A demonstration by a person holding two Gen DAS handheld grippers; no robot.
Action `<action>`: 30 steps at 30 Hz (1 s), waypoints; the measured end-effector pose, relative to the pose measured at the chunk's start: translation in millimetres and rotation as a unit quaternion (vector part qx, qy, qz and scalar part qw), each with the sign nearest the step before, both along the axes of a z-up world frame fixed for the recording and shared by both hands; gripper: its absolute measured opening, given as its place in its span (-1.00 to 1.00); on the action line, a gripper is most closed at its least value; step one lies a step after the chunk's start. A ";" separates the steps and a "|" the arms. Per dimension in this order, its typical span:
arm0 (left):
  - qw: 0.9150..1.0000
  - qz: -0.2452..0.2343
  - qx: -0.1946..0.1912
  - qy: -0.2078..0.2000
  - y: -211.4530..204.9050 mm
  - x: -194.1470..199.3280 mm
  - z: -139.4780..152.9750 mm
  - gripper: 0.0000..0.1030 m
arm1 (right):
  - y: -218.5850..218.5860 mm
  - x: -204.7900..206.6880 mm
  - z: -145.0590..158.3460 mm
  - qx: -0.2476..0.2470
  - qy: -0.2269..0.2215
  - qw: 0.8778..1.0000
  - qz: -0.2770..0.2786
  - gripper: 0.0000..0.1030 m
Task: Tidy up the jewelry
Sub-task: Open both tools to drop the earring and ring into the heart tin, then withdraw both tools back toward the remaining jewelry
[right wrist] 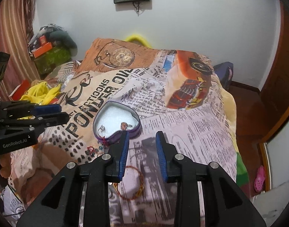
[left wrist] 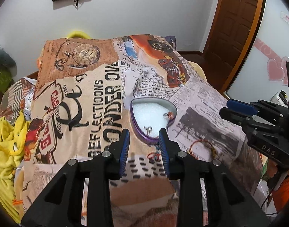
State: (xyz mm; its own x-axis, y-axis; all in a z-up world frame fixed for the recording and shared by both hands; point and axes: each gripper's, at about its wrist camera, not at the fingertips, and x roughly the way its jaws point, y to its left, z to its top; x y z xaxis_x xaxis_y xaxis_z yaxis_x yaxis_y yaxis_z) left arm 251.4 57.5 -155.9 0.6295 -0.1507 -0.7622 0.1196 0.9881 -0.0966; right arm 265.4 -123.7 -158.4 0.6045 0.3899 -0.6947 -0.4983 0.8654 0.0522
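Note:
A purple heart-shaped box [left wrist: 154,116] with white foam lining lies on the printed bedspread; it also shows in the right wrist view [right wrist: 117,122]. Inside it lie a silver ring [right wrist: 102,128] and a copper-coloured piece [right wrist: 124,125]. A small red and blue beaded piece [left wrist: 154,154] lies on the cloth just in front of the box, between my left fingers. A red-gold cord bracelet [right wrist: 134,182] lies on the cloth under my right gripper. My left gripper [left wrist: 144,132] is open and empty over the box's near tip. My right gripper [right wrist: 142,135] is open and empty, right of the box.
The printed bedspread [left wrist: 99,102] covers the bed. Yellow cloth [left wrist: 6,140] lies at the left. Boxes and clothes [right wrist: 50,54] pile at the far left by a curtain. A wooden door [left wrist: 237,19] stands at the right. The bed edge drops at the right [right wrist: 237,132].

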 end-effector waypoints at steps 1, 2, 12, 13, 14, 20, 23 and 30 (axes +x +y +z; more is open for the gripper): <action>1.000 0.000 0.000 0.002 -0.3 -2.9 -0.8 -0.40 | -1.9 -2.4 -0.9 0.001 0.002 1.000 -0.001 -0.49; 1.000 0.000 0.000 0.003 -0.4 -4.9 -1.5 -0.40 | -3.6 -5.2 -1.9 0.001 0.004 1.000 -0.003 -0.49; 0.999 -0.002 0.008 0.036 -5.2 -20.5 -28.4 -0.40 | -19.8 -22.5 -24.1 -0.003 0.027 0.999 -0.020 -0.49; 0.999 -0.003 0.008 0.042 -5.4 -20.6 -33.7 -0.40 | -20.8 -23.0 -28.3 -0.004 0.032 0.999 -0.021 -0.49; 0.999 -0.003 0.008 0.046 -5.7 -21.0 -36.5 -0.40 | -22.2 -23.2 -32.8 -0.006 0.037 0.999 -0.023 -0.49; 0.998 -0.014 0.002 0.067 -10.5 -20.7 -55.3 -0.40 | -27.1 -25.8 -59.3 -0.007 0.078 0.997 -0.023 -0.49; 0.998 -0.025 0.003 0.065 -15.8 -22.0 -59.7 -0.40 | -27.5 -29.2 -66.9 -0.007 0.088 0.996 -0.021 -0.49; 0.997 -0.044 0.009 0.066 -22.4 -15.5 -68.1 -0.54 | -24.2 -27.7 -75.1 0.000 0.096 0.995 -0.015 -0.49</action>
